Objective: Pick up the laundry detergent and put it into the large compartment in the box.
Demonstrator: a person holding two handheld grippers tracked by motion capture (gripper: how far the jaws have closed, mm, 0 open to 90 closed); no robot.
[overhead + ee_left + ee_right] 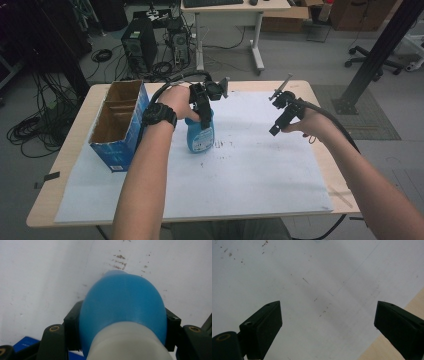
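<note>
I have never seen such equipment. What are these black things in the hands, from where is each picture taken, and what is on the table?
A person holds a handheld two-jaw tool in each hand. The high view looks down from above the table; the other two pictures come from cameras riding on each tool. The left tool is closed on a blue bottle with a white cap end, its jaws pressing both sides. The right tool is open with nothing in it, above the white paper sheet that covers the table. An open blue cardboard box stands at the left.

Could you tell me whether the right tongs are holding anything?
No, the right tongs stand wide apart over the white paper with nothing between them.
</note>
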